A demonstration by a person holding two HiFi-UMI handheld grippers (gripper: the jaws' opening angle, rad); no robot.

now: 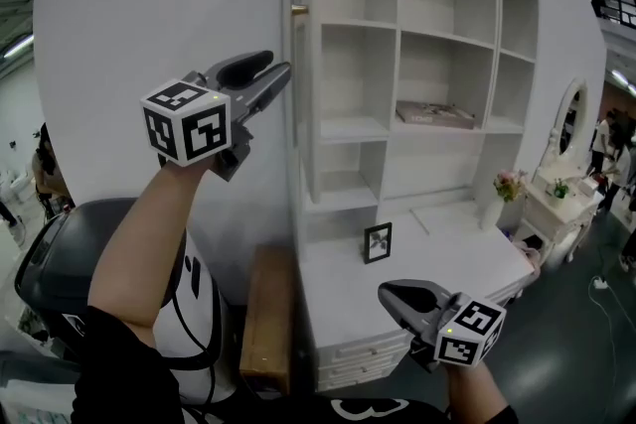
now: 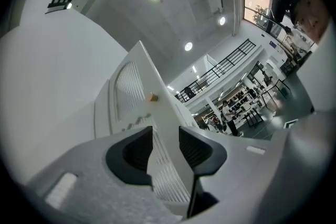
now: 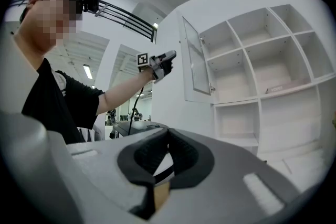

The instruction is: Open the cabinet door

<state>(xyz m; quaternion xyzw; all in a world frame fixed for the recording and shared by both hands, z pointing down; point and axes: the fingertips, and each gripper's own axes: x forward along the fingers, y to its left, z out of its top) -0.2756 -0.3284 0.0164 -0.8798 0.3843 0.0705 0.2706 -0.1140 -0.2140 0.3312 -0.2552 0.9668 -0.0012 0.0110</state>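
Looking down from the head view, the white cabinet [image 1: 399, 65] stands as a grid of square, smooth-painted cubbies. Its cabinet door [image 1: 296, 94] is already swung out, edge-on to us, a thin flat slab. A small brass-coloured knob [image 1: 299, 10] sits high on that edge.

The left gripper [image 1: 276, 74] is raised on an outstretched arm, its tips just beside the door's edge and below the knob. In the left gripper view its dark, ribbed pads [image 2: 137, 152] are spread apart. The door's narrow edge lines up in the gap between them, and neither pad is pressing on it. The door's face shows fine slats [image 2: 128, 86] inside a plain frame.

Down low, the right gripper [image 1: 390, 294] hangs well apart from the door, out in front of the cabinet's flat counter. Its black rubbery pads [image 3: 184, 157] are pressed together at the tips, with nothing pinched between them.

A small dark picture frame [image 1: 378, 242] stands upright on that counter.
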